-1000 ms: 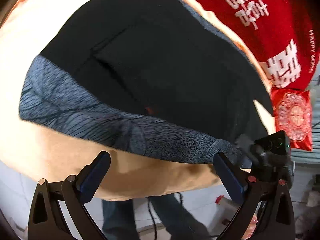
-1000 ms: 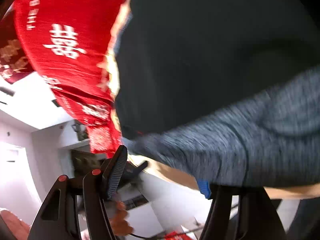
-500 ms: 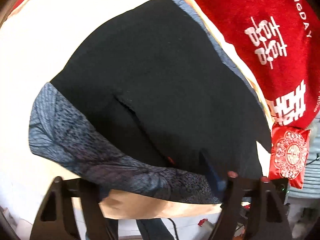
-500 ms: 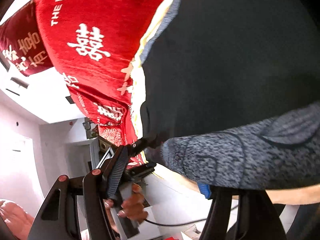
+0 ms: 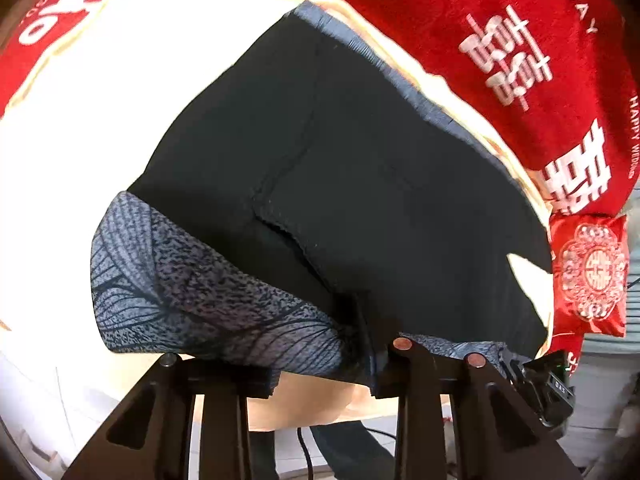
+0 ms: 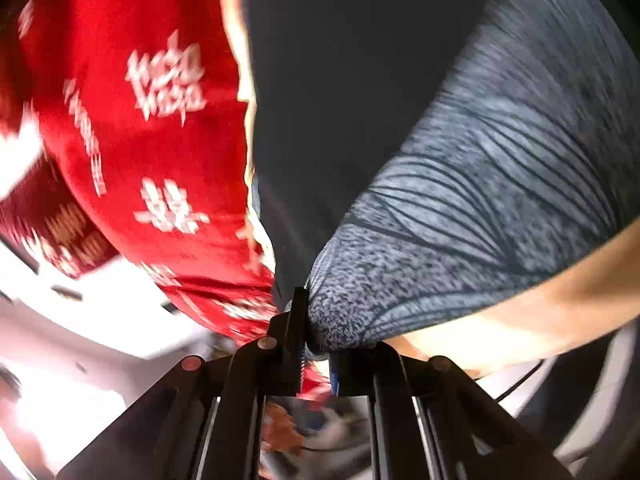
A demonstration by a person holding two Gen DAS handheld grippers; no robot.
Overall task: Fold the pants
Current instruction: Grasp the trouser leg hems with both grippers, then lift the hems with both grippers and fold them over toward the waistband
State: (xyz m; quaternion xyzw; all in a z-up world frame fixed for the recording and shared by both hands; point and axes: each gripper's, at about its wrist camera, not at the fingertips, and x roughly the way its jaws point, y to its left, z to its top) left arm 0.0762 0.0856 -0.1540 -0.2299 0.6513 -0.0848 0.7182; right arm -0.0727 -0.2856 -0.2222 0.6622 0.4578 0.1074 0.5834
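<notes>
1. While the pants (image 5: 360, 184) lay flat across the middle of the left wrist frame on a cream cover (image 5: 100, 140), the left gripper (image 5: 320, 364) was closing on the grey patterned waistband (image 5: 192, 292) at the lower centre. The cloth already sat bunched between its narrowing jaws, and a shallow bite could have let that band slip out on lifting.
2. As the right gripper (image 6: 316, 344) was closing to a near-shut pinch on the waistband corner at the lower centre of its blurred frame, only the outer layer might have been caught, so the fold could have come out skewed.
3. Since the red blanket (image 5: 500, 40) lay just beside the pants at the upper right, dragging could have snagged it.
</notes>
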